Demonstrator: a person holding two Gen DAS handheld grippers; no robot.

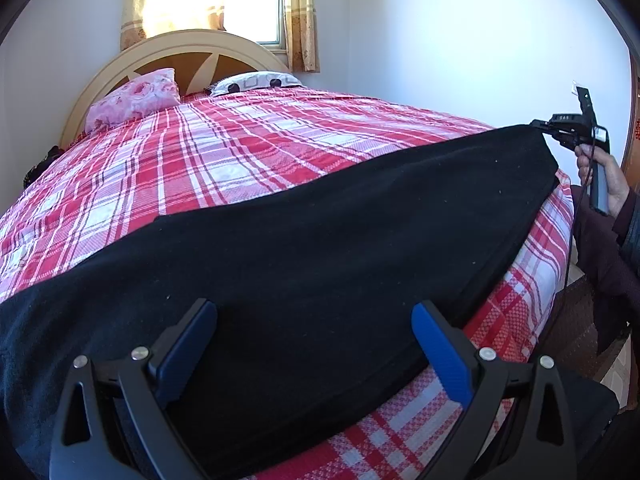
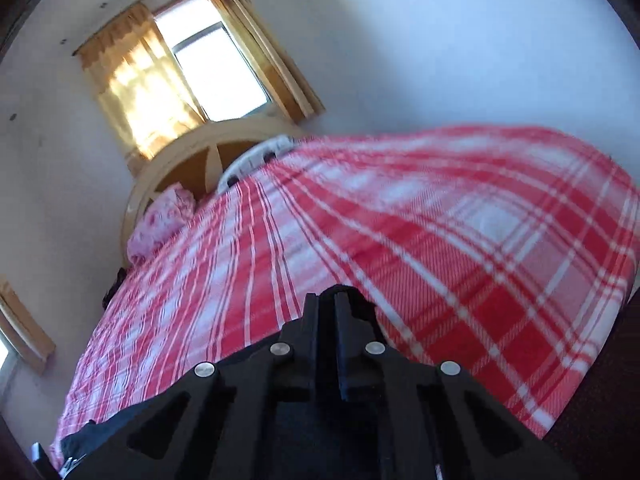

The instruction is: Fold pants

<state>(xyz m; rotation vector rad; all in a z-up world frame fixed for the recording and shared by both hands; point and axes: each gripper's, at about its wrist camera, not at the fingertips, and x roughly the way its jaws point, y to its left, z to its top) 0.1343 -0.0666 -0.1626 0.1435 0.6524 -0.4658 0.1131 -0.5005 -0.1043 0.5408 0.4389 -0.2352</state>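
Black pants point(image 1: 304, 248) lie spread flat across the near end of a bed with a red and white plaid cover point(image 1: 224, 152). My left gripper point(image 1: 314, 320) is open, its blue-padded fingers point(image 1: 440, 348) just above the near edge of the pants, holding nothing. My right gripper point(image 1: 540, 125) shows at the far right corner of the pants, held by a hand, and looks shut on that corner. In the right wrist view the right gripper point(image 2: 335, 300) has its jaws together, with black pants cloth point(image 2: 364, 316) beside them over the plaid cover point(image 2: 460, 240).
A pink floral pillow point(image 1: 136, 98) and a white patterned pillow point(image 1: 256, 82) lie at the cream headboard point(image 1: 180, 42). A curtained window point(image 1: 252, 0) is behind. The person's body point(image 1: 608, 256) stands at the bed's right side.
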